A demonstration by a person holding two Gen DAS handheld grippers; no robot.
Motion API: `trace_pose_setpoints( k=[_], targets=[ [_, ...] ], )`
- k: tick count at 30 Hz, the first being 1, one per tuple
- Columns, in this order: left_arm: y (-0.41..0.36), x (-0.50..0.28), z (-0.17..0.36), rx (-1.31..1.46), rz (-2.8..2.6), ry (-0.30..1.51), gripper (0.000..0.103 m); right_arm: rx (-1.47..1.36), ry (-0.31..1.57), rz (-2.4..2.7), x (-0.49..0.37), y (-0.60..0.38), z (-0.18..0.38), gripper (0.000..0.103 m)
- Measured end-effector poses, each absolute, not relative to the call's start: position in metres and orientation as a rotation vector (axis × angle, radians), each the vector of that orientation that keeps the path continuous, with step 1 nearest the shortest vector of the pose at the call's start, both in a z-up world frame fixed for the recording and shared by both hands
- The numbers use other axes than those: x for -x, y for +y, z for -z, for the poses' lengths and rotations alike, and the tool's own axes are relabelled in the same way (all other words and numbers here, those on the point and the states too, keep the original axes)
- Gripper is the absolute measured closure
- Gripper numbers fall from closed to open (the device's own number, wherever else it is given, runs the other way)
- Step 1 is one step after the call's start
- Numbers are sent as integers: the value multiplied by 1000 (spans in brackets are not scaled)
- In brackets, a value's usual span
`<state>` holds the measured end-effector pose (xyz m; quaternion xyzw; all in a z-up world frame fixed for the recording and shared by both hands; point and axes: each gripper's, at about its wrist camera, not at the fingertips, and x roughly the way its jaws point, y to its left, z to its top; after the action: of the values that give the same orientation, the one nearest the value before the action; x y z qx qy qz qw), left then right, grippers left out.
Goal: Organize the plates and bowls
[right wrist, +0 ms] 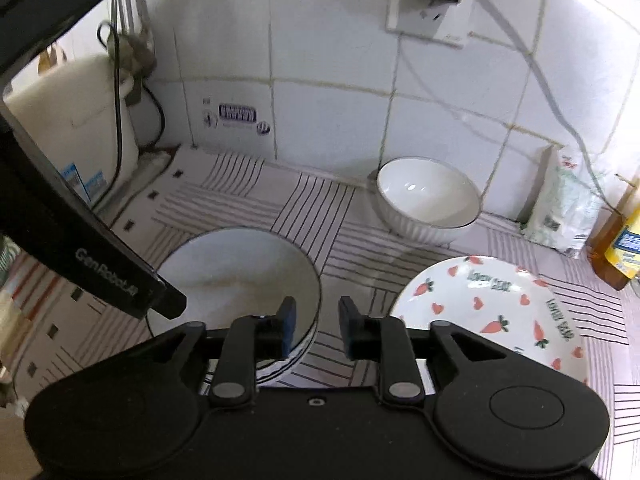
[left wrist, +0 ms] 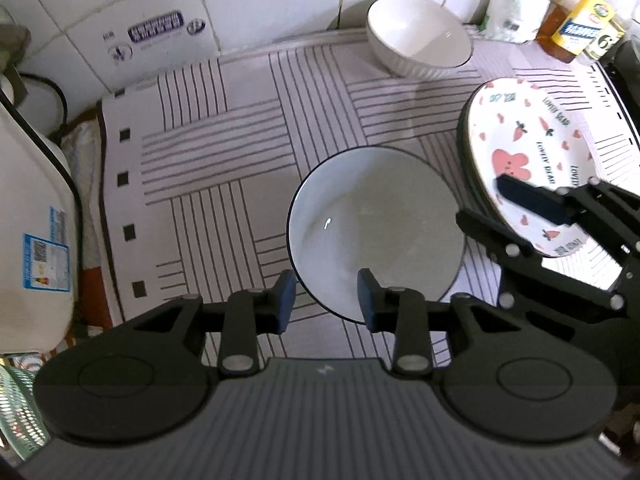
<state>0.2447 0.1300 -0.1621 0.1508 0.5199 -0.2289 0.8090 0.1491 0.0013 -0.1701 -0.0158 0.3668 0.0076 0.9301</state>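
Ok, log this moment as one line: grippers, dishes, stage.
left gripper: open, straddling near bowl rim | right gripper: open, empty, between near bowl and carrot plate | far bowl: by wall | stage: unstacked

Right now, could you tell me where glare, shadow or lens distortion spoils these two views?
Left wrist view: fisheye bends the tile lines; a small glint sits in the near bowl, which lies in shadow. Right wrist view: glare whitens the top right wall; a highlight marks the far bowl; the edges darken.
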Motion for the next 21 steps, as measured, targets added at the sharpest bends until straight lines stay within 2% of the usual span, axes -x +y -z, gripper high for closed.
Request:
trace_pose_setpoints(
  k=[1,2,7,10,17,21],
  targets=[
    [129,-242,158,-332,485,1099,62,26,746,-15,-145,-2,167,57],
    [129,-238,153,-341,482,1085,62,24,744,-16,-141,-5,164,55],
    [126,-228,134,-354,482,1051,60,-23,733,19,-126,-25,156,53],
    [124,-221,125,-357,487,1034,57,-45,711,34,-114,-35,149,47],
    [110,-206,107,-388,488,983,57,-52,675,-45,-92,-53,131,46],
    [105,-207,98,-335,481,956,56,-50,640,-67,-90,-70,127,40]
  ],
)
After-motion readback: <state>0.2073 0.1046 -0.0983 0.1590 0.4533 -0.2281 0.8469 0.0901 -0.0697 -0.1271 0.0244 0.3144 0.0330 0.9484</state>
